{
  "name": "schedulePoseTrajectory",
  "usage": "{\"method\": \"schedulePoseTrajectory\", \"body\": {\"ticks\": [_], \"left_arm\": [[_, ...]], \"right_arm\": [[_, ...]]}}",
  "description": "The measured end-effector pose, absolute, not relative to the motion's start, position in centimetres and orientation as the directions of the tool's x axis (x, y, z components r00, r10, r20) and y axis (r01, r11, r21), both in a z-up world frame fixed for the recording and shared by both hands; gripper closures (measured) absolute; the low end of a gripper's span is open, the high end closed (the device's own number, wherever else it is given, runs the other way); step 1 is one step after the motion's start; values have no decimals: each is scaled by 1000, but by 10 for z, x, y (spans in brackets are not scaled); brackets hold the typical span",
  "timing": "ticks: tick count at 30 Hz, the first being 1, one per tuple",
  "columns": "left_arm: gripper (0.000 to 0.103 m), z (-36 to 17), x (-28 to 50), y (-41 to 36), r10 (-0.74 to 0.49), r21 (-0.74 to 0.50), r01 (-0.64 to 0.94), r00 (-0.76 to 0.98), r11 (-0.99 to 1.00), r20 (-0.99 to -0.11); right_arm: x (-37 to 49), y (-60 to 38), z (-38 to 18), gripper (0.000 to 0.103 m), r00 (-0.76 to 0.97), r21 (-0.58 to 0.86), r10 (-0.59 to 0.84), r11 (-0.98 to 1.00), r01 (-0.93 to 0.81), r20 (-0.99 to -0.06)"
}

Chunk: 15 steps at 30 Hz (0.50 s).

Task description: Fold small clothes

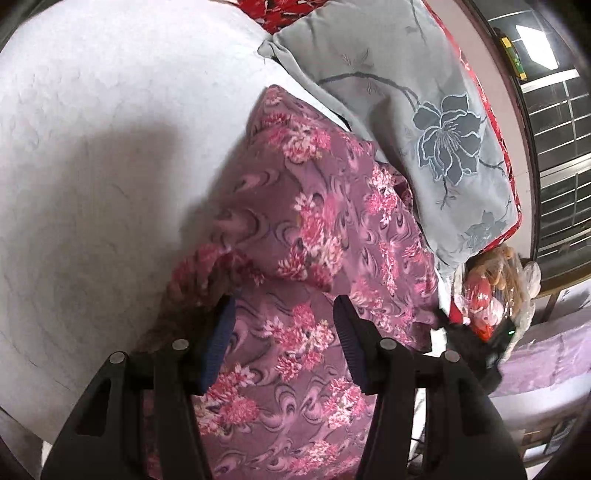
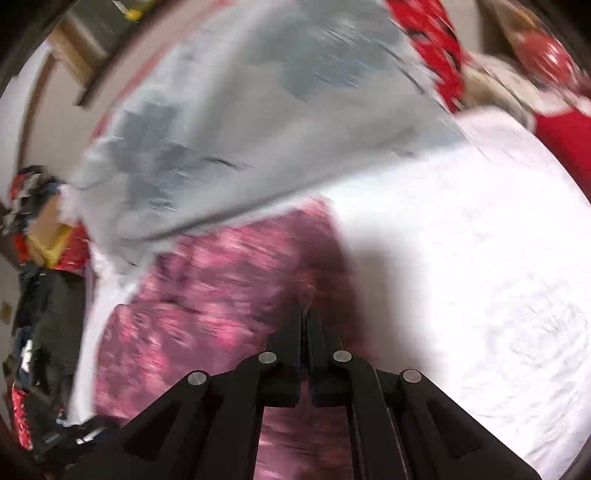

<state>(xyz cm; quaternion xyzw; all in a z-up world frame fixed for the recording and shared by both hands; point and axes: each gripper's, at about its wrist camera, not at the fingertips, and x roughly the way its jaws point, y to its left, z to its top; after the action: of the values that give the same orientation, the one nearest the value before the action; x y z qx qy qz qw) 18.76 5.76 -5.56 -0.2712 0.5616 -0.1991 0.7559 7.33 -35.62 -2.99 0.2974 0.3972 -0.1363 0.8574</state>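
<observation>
Fingers (image 1: 218,332) of my left gripper (image 1: 282,325) stand apart, blue pads facing each other, with the garment (image 1: 317,236) spread under and between them; the pads are not pressing on it. It is mauve cloth printed with pink flowers, lying on the white sheet (image 1: 92,110), one edge bunched up beside my left finger.

In the right wrist view everything is smeared by blur. My right gripper (image 2: 306,314) is closed, its black fingers together, tips at the garment (image 2: 207,288); I cannot tell whether cloth is caught between them. The white sheet (image 2: 461,258) fills the right side.

Beyond the garment lies a grey pillow (image 1: 406,110) with a darker flower stitched on it, its edge touching the far side of the garment. Red patterned fabric (image 1: 273,14) shows behind the pillow. To the right, a clear bag (image 1: 495,291) holds something red and tan, and past it stands a window with bars (image 1: 554,122). At the left edge of the right view sits a heap of dark and red clothes (image 2: 33,332). No writing can be read.
</observation>
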Motion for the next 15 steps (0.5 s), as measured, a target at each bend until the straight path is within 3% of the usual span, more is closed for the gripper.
{"method": "schedulePoseTrajectory", "body": {"ticks": [4, 8, 9, 11, 13, 14, 15], "left_arm": [[50, -52, 194, 59, -613, -650, -26, 304, 760, -729], [50, -47, 207, 62, -512, -566, -66, 352, 822, -784], [55, -51, 212, 61, -474, -528, -79, 344, 846, -811], [70, -61, 218, 59, -408, -453, -92, 303, 887, -861], [72, -59, 214, 61, -400, -437, -63, 302, 897, -865], [72, -52, 207, 61, -405, -436, -40, 303, 899, -863], [74, -45, 201, 61, -419, -445, -15, 310, 895, -854]], "right_arm": [[71, -351, -35, 101, 634, 386, 14, 804, 453, -773], [69, -347, -5, 101, 767, 479, 39, 801, 359, -640], [71, -348, -1, 101, 780, 488, 32, 796, 358, -624], [83, -350, -16, 95, 714, 431, 11, 804, 411, -701], [95, -353, -47, 97, 529, 313, 9, 815, 487, -848], [92, -354, -53, 101, 489, 267, -17, 822, 504, -872], [84, -353, -45, 96, 543, 291, -22, 825, 484, -839]]}}
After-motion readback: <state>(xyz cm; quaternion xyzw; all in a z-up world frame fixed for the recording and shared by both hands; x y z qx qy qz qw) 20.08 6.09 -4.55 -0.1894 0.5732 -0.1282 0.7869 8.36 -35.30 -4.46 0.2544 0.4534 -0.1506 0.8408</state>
